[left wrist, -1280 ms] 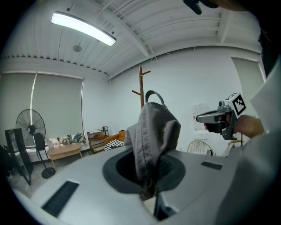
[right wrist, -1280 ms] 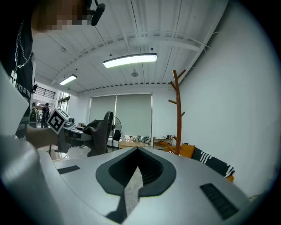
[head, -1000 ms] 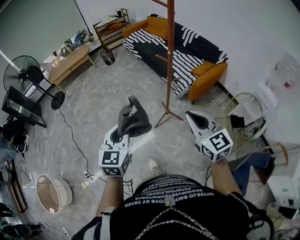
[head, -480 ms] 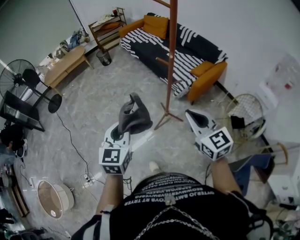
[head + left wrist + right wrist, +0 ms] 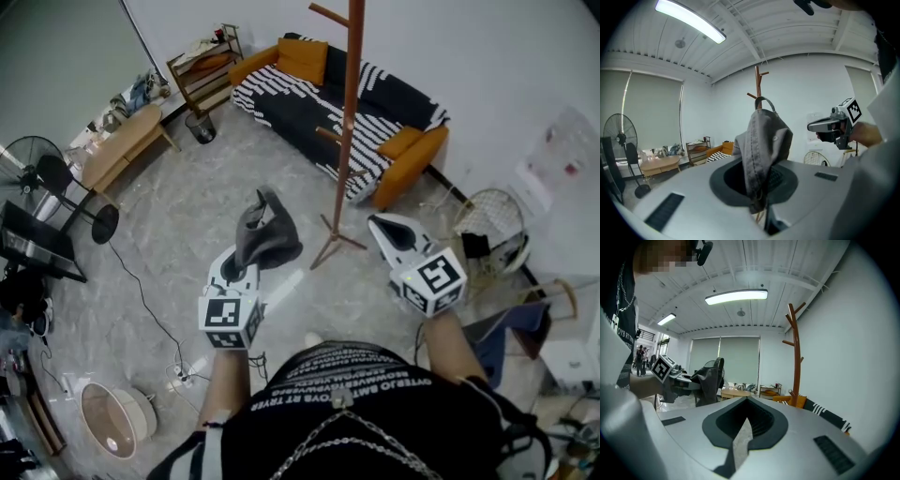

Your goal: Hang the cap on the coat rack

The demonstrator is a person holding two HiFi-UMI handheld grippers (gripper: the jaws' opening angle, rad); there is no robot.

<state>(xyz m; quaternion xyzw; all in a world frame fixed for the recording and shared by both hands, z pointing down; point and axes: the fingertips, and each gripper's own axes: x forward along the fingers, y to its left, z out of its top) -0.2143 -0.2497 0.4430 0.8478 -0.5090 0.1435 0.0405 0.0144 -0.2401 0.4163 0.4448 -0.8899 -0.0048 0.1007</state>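
Observation:
A dark grey cap (image 5: 266,233) hangs crumpled from my left gripper (image 5: 247,264), which is shut on it and holds it up in front of me. In the left gripper view the cap (image 5: 764,140) covers the jaws, with the coat rack (image 5: 758,87) straight behind it. The brown wooden coat rack (image 5: 350,122) stands on the floor ahead, between the two grippers, its pegs bare. My right gripper (image 5: 377,224) is shut with nothing in it, to the right of the rack's base. In the right gripper view the rack (image 5: 794,357) rises at the right.
Behind the rack stands a black-and-white striped sofa (image 5: 319,98) with orange cushions. A wooden table (image 5: 122,145), a shelf (image 5: 199,62) and a waste bin (image 5: 200,127) are at the far left. A fan (image 5: 42,169) and a floor cable (image 5: 150,300) lie left.
Both grippers and the view have moved forward toward the coat rack, which now shows closer and taller. The cap stays held in the left gripper.

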